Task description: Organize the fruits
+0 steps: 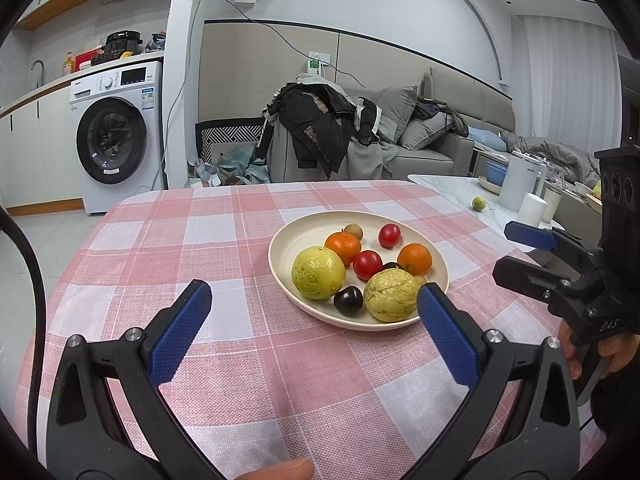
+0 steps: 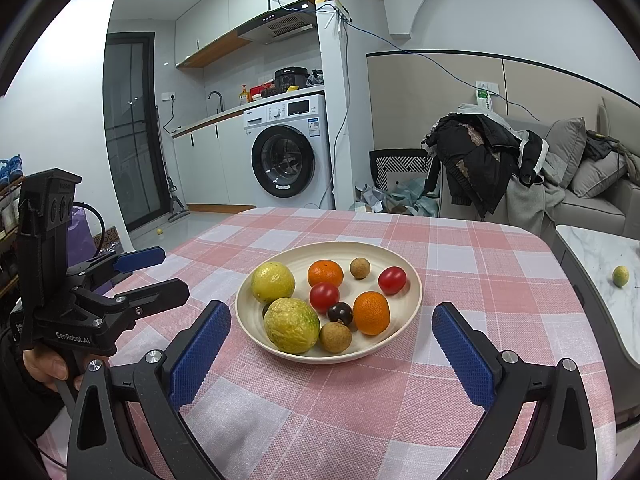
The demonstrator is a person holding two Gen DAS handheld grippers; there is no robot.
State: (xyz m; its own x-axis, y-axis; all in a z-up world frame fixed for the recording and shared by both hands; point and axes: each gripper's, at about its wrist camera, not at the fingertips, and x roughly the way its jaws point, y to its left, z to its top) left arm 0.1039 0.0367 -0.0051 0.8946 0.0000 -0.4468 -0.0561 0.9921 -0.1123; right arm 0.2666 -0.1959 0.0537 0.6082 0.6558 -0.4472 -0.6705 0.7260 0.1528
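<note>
The cream plate (image 2: 412, 280) sits on the tabletop (image 2: 460, 248) under a pink and white checked cloth, and all the fruit on this table lies inside it. Read as a clock face in the right wrist view: a smooth yellow-green fruit (image 2: 273, 282) at nine o'clock, a wrinkled yellow-green one (image 2: 292, 325) at seven, touching it. An orange (image 2: 325, 273) lies at eleven, a brown longan (image 2: 359, 268) at twelve and a cherry tomato (image 2: 392, 280) at two. A second tomato (image 2: 324, 297) sits near the centre, a dark round fruit (image 2: 340, 313) just below it, a second orange (image 2: 371, 313) at four, and another longan (image 2: 335, 336) at six.

The right gripper (image 2: 332, 344) hovers at the plate's near rim, its blue fingers (image 2: 202, 354) spread wide on either side of the plate, gripping nothing. The left gripper (image 1: 316, 316) is likewise wide apart and empty, the plate at its one o'clock. A lone green fruit (image 1: 478, 203) rests on the marble side table (image 1: 448, 188) at the right.
</note>
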